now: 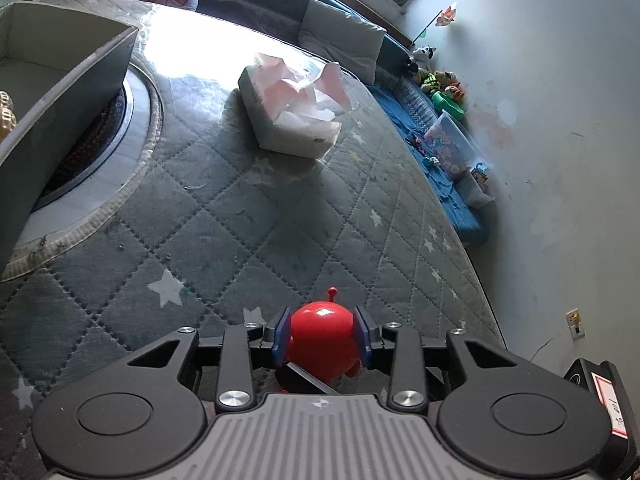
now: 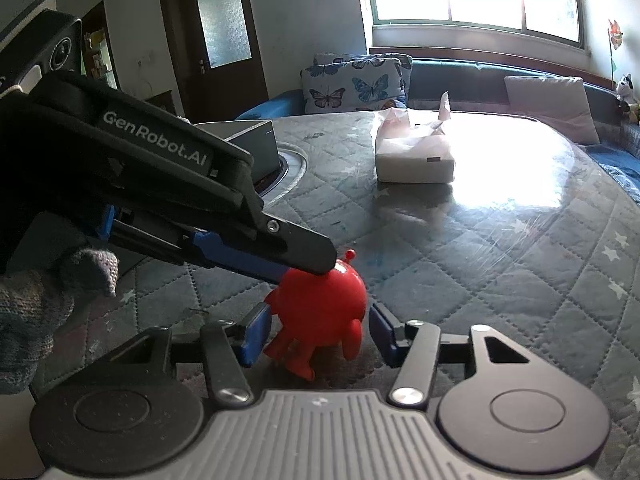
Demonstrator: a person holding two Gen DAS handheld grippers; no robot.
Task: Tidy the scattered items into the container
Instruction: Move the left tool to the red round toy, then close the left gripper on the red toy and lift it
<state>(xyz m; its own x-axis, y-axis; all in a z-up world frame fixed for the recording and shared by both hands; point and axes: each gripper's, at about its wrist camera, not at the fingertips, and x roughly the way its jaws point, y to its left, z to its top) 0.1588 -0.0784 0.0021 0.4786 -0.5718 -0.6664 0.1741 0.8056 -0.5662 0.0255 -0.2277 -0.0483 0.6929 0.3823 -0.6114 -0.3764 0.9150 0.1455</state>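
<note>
A round red plastic toy figure (image 1: 322, 340) with an antenna on top sits on the quilted grey table cover. My left gripper (image 1: 323, 334) is shut on it, its blue pads pressing both sides. In the right wrist view the red toy (image 2: 324, 300) sits between my right gripper's (image 2: 318, 334) open blue pads, which do not touch it, while the left gripper (image 2: 304, 258) reaches in from the left and clamps the toy's top. The grey storage box (image 1: 60, 92) stands at the far left, with a tan item inside.
A torn-open tissue pack (image 1: 292, 108) lies mid-table, also in the right wrist view (image 2: 416, 152). A round inset plate (image 1: 120, 152) lies under the box. A blue bench with pillows, stuffed toys (image 1: 436, 76) and a clear bin (image 1: 452, 144) runs behind the table.
</note>
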